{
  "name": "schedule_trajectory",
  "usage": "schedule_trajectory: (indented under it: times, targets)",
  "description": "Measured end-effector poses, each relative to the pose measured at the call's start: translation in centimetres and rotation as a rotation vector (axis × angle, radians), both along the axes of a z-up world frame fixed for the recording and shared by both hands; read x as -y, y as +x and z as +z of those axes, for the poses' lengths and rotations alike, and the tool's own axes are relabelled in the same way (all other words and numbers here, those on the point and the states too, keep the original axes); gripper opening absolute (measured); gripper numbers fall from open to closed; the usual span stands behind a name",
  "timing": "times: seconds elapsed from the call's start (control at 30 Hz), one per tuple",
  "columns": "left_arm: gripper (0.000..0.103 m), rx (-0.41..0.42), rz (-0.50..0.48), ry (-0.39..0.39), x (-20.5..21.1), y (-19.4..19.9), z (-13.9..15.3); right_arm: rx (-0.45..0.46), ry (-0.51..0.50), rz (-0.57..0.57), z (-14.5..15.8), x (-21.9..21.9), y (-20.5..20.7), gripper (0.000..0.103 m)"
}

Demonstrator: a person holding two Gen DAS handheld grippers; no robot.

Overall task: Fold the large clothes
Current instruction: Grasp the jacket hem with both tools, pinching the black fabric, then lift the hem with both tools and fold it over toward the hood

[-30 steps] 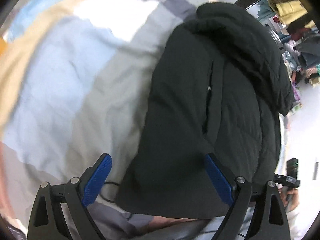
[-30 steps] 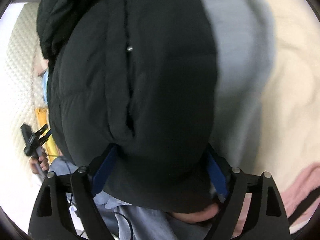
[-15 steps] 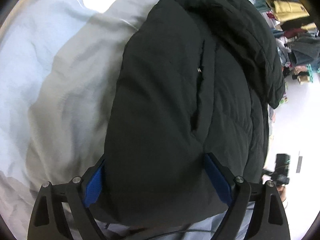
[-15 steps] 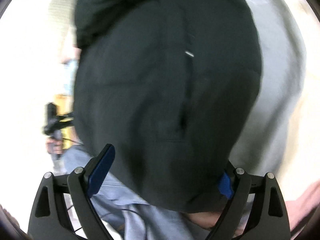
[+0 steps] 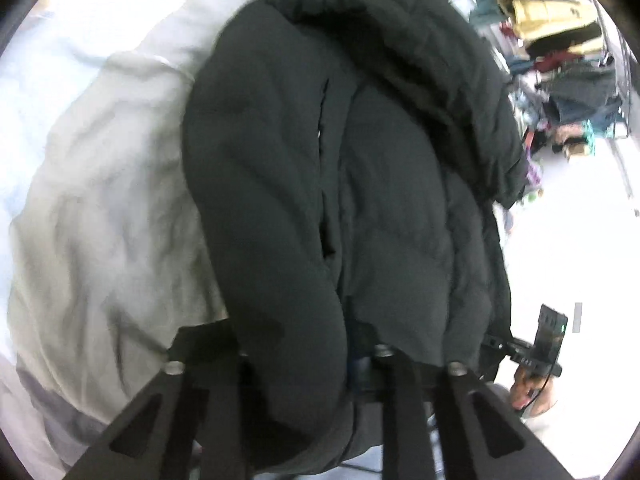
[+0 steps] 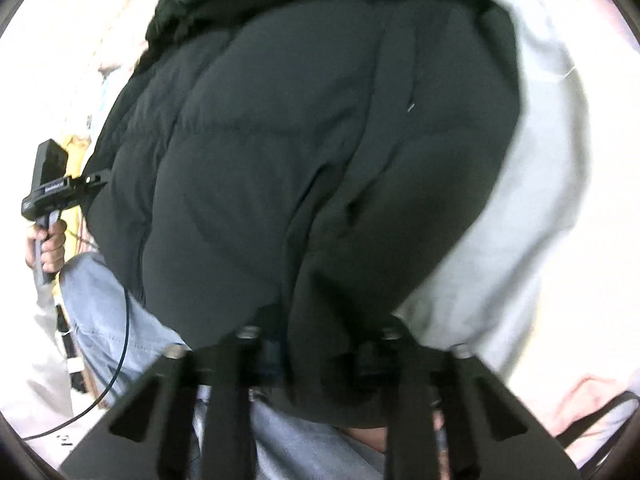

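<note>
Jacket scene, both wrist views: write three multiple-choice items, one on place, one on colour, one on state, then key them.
1. Where does the jacket lie?
A. on the bedding
B. on a bare wooden floor
C. on a hanger

2. What colour is the jacket?
A. red
B. black
C. yellow

3. What are the left gripper and right gripper doing?
A. both hang wide open above the bedding
B. both are closing on the jacket's near hem
C. one holds a cup

Key:
1 A: pale bedding shows under and beside the jacket.
2 B: its quilted fabric is black in both views.
3 B: in each view the fingers stand close together with black fabric bunched between them.
</note>
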State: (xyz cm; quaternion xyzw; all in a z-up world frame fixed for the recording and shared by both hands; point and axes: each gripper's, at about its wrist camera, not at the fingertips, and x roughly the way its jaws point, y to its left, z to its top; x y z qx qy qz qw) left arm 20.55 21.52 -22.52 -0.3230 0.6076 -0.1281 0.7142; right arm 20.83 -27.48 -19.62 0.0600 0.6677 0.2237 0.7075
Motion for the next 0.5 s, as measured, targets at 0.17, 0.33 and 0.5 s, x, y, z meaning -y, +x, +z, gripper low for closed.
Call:
schedule_trajectory:
  times: [0.17, 0.33, 0.5]
  targets:
    - [0.01, 0.08, 0.033, -0.002, 0.5, 0.0, 4.9, 0.139, 0.038, -0.058, 5.0, 1.2, 0.0, 0.009]
    - [0.009, 0.161, 0.026, 0.012, 0.7, -1.5, 10.1, 0.267, 0.074, -0.114, 10.6, 3.0, -0.8, 0.007]
    - [0.009, 0.221, 0.012, 0.015, 0.7, -5.1, 14.4, 0.35, 0.127, -0.156, 14.5, 6.0, -3.0, 0.007]
